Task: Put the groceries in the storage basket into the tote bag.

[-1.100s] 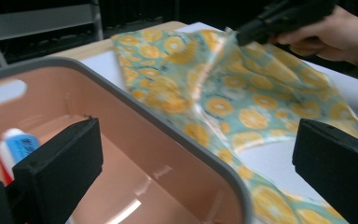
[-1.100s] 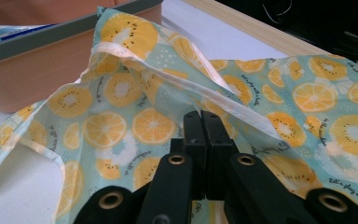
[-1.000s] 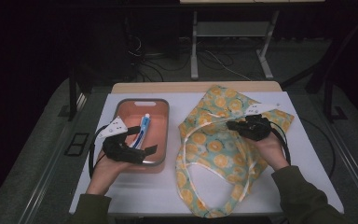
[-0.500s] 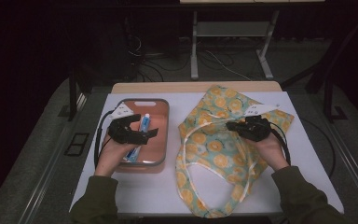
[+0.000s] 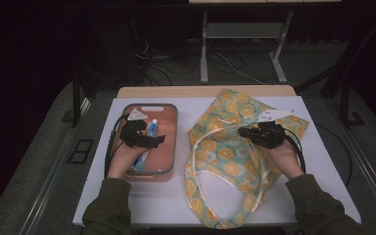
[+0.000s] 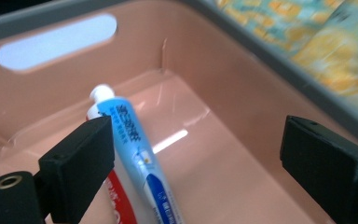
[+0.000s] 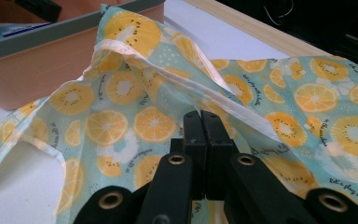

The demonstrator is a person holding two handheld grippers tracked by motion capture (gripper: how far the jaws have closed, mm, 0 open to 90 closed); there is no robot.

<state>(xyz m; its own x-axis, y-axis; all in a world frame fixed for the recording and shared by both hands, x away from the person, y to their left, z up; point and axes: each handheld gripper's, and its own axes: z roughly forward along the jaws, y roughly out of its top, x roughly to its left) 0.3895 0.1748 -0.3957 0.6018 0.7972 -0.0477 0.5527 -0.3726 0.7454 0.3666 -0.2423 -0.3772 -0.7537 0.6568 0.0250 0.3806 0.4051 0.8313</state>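
toothpaste (image 6: 135, 140) lies between the spread left tool (image 6: 205, 158); right tool (image 7: 204, 122) pinches the bag (image 7: 121, 116).

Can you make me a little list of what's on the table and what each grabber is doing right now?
Table: white table
Bin: pink bin with grey rim, on the table's left part
In the bin: blue and white toothpaste tube, lying flat
Bag: fruit-print bag, spread beside the bin
Left gripper: open, jaws wide apart over the bin, tube by one jaw, not held
Right gripper: jaws pressed together at the bag's fabric; whether they pinch it is hidden
Likely next: left gripper may close on the tube
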